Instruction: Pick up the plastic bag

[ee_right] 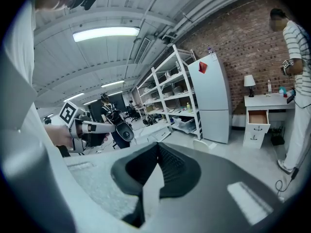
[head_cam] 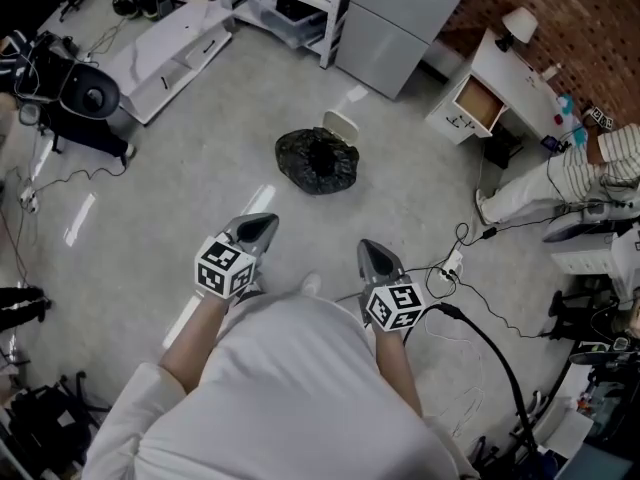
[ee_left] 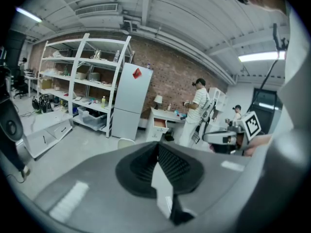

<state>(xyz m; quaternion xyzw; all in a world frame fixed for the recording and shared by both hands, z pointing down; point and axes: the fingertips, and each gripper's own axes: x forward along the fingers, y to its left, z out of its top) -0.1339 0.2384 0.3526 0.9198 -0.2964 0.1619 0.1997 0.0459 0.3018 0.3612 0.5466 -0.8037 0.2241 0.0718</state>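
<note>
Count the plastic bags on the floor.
1. The black plastic bag lies on the floor, ahead of the left gripper and right gripper, touching neither. Others may be hidden behind the shelves.

The pale grey floor carries a crumpled black plastic bag near its middle, with a small white piece just beyond it. To the right lie a white power strip and black cables. A white rack and a grey cabinet stand at the far side.
</note>
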